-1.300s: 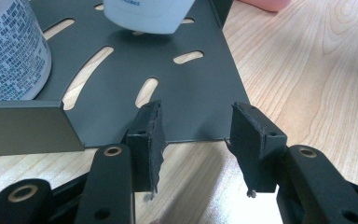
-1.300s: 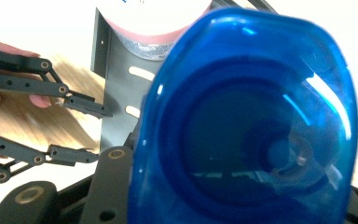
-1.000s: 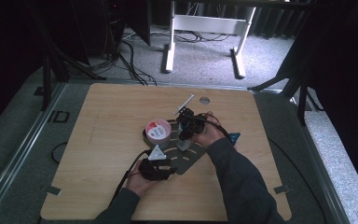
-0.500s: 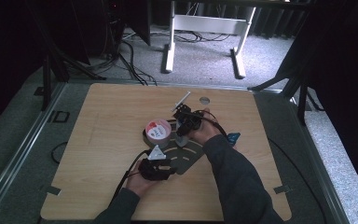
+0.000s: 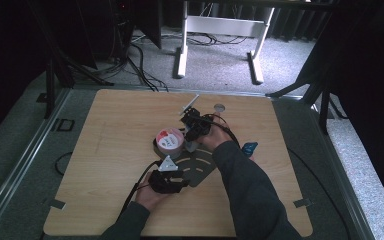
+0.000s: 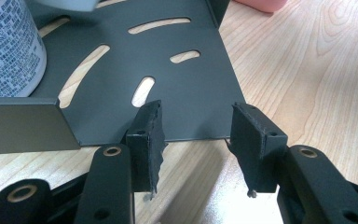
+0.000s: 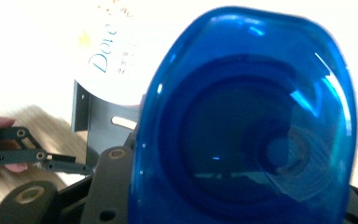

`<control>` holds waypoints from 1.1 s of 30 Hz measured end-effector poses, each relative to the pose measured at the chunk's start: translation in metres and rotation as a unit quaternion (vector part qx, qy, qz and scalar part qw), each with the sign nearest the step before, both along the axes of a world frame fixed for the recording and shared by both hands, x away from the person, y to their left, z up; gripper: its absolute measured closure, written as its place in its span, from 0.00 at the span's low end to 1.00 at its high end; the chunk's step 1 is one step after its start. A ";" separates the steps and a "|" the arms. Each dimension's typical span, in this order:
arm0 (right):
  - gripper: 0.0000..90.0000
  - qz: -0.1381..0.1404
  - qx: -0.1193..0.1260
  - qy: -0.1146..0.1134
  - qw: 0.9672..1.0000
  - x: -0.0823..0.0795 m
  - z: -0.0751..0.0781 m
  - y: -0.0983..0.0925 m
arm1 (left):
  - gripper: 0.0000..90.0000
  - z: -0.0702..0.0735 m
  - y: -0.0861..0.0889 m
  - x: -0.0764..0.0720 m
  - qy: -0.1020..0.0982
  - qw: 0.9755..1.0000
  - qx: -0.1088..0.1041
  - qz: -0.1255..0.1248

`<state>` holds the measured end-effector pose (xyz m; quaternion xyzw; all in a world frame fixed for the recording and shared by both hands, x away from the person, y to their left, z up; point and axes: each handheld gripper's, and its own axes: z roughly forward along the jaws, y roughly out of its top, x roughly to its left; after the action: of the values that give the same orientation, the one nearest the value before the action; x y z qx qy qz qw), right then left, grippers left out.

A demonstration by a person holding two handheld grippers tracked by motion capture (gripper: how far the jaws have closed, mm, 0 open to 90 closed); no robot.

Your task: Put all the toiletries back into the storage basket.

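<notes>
A dark slotted metal plate [image 5: 202, 165] lies flat mid-table, with an upright bracket [image 7: 81, 109] at one side. My left gripper [image 5: 172, 177] rests at the plate's near edge [image 6: 191, 116]. Its jaws stand open on either side of that edge [image 6: 198, 135], pressing on nothing. A white printed bottle [image 6: 4, 46] stands on the plate. My right gripper [image 5: 195, 125] hovers over the bottle. A translucent blue cap [image 7: 247, 126] sits between its jaws, its hollow side facing the camera, and hides the far jaw. Behind the cap shows the white Dove bottle [image 7: 116, 56].
A roll of tape [image 5: 170, 140] with a red and white top sits just left of the right gripper. A white stick [image 5: 189, 104] and a small round disc [image 5: 220, 106] lie farther back. A small blue object [image 5: 250, 147] lies right of the forearm.
The right gripper has edged slightly to the left over the bottle. The left gripper has stayed at the plate's edge.
</notes>
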<state>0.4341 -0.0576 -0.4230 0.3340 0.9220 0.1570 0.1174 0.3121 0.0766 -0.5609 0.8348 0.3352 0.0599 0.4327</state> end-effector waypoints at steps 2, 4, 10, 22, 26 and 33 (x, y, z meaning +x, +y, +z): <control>0.61 -0.001 0.001 0.001 1.000 0.001 0.000 0.000 | 0.60 0.000 0.000 0.000 0.001 1.000 -0.002 0.001; 0.61 -0.005 0.003 -0.001 1.000 0.004 -0.002 0.001 | 0.60 0.000 0.000 0.000 0.002 1.000 -0.001 -0.001; 0.61 -0.011 0.006 -0.008 1.000 0.009 -0.003 0.001 | 0.60 0.000 0.000 0.000 0.002 1.000 -0.001 -0.001; 0.61 -0.034 0.028 -0.021 0.999 0.019 -0.001 0.001 | 0.60 0.000 0.001 0.001 0.003 1.000 -0.001 -0.003; 0.61 -0.038 0.032 -0.016 0.999 0.022 -0.001 0.000 | 0.60 0.000 0.001 0.001 0.004 1.000 -0.003 -0.003; 0.61 -0.046 0.035 -0.011 0.998 0.026 -0.003 0.003 | 0.60 0.000 0.001 0.001 0.004 1.000 -0.003 -0.004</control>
<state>0.4603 -0.0546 -0.4264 0.3778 0.8983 0.1875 0.1231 0.3130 0.0776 -0.5610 0.8351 0.3339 0.0536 0.4338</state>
